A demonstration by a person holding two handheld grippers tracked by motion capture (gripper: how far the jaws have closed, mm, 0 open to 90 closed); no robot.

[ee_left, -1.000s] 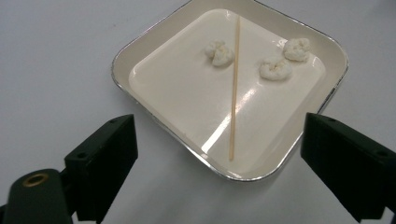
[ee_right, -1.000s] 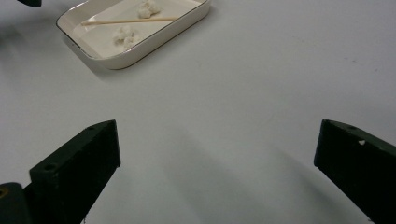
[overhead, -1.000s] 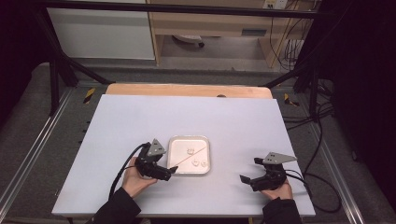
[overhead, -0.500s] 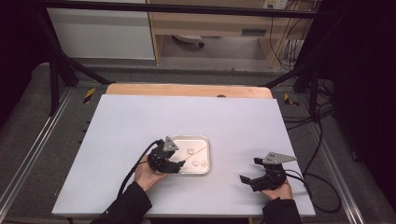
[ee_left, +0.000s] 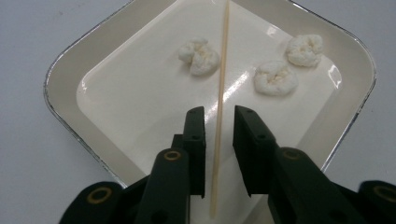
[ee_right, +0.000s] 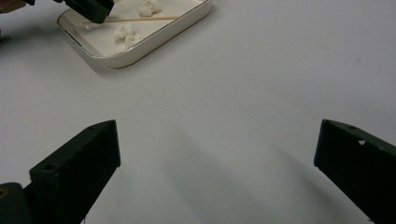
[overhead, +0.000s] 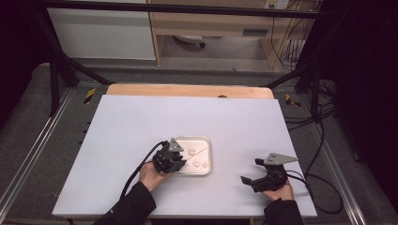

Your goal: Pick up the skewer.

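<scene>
The table (overhead: 141, 122) carries a shallow white tray (ee_left: 65, 70) near its front edge, and in the tray lie a thin wooden skewer (ee_left: 223, 74) and three white lumps (ee_left: 200, 56) of soft food. The left gripper (ee_left: 218, 116) reaches into the tray with the skewer between its jaws; the jaws have just been closing, yet a gap shows on both sides of the stick, so they are not yet clamped on it. The right gripper (ee_right: 217, 154) hovers well apart over bare table, jaws wide and holding nothing. The main risk, I judge, is that the jaws close off-centre and roll or flick the thin stick away. Pressing down could also tip the light tray. A pinched skewer may pivot and nudge the nearest lump.
</scene>
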